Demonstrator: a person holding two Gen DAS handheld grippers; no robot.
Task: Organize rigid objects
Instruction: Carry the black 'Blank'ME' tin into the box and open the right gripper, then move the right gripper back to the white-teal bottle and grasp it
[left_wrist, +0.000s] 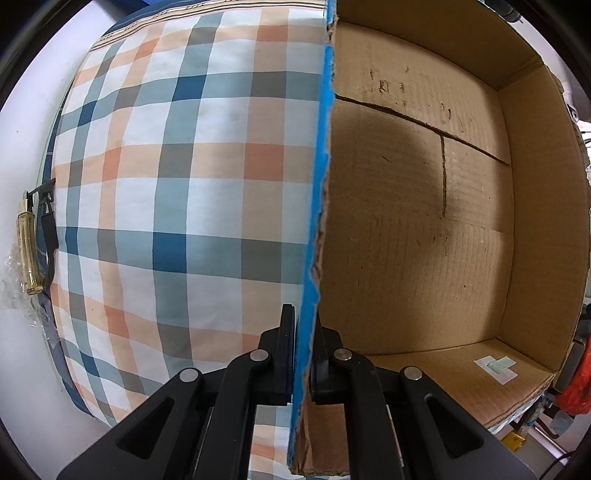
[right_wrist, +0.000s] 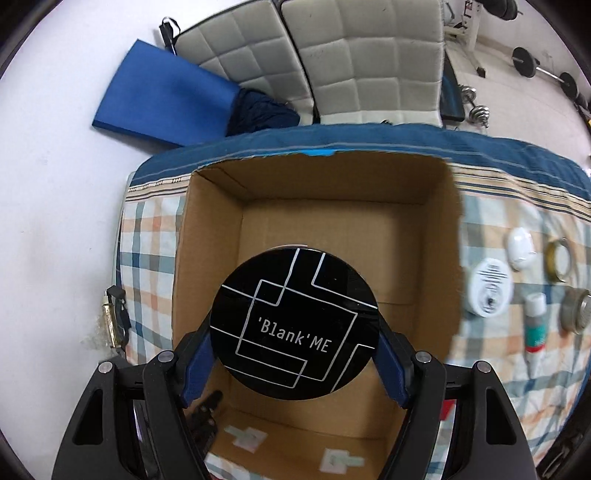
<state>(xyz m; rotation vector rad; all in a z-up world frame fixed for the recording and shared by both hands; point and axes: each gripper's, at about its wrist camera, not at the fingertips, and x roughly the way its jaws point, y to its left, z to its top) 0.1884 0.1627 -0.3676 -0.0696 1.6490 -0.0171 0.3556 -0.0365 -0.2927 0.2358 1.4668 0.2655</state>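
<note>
The cardboard box (left_wrist: 424, 221) wall is pinched tight by the left tongs (left_wrist: 303, 354), steadied on the checked cloth (left_wrist: 166, 184); over its open mouth, the black round case (right_wrist: 295, 325) is gripped in the right tongs (right_wrist: 295, 365) — lowering and release are called for next

The open brown cardboard box (right_wrist: 325, 206) stood on the checked cloth-covered table (right_wrist: 147, 236). The left gripper (left_wrist: 303, 354) pinched the box's tape-edged wall, one finger inside, one outside. The right gripper (right_wrist: 295, 354) held the round black disc lettered 'Blank'ME (right_wrist: 294, 322) above the box's interior. On the cloth at three o'clock of the box lay a white round jar (right_wrist: 489, 292), a white oval case (right_wrist: 521, 249), a tube (right_wrist: 535, 328) and two tape rolls (right_wrist: 558, 258). Two padded chairs (right_wrist: 332, 62) stood at twelve o'clock, beyond the table.
</note>
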